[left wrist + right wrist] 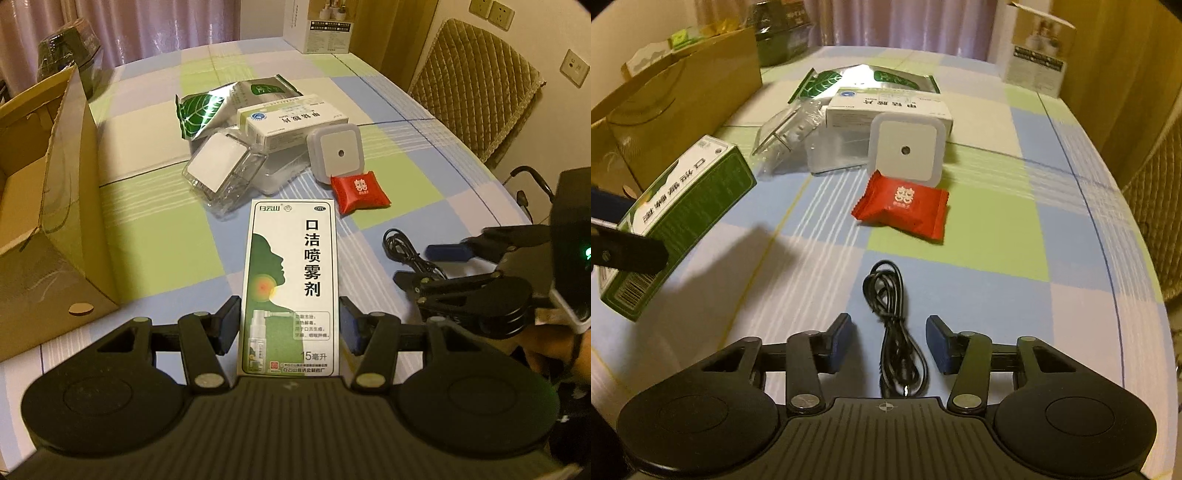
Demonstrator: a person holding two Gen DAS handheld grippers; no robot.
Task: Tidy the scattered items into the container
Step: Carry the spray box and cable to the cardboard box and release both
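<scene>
Left gripper (291,325): its two pads press on the sides of the green and white spray box (291,284), which is held above the table, clear of the cloth.
Right gripper (889,343): the jaws are released, with a gap on each side of the black cable (894,332); the pads do not touch it. The cable lies coiled on the tablecloth (997,229) between the fingers.
Container: the open cardboard box (62,184) stands at the left side of the table, just beside the held spray box.
Red packet (903,208): lies flat on the cloth, just in front of the white night light (905,149).
Night light: stands tilted, leaning against the pile behind it.
White medicine box (291,120): lies behind the night light, partly on the silver and green foil bag (210,107).
Clear plastic case (225,170): lies to the left of the night light, touching the pile.
Person: a hand (546,347) shows at the right edge, behind the right gripper.
</scene>
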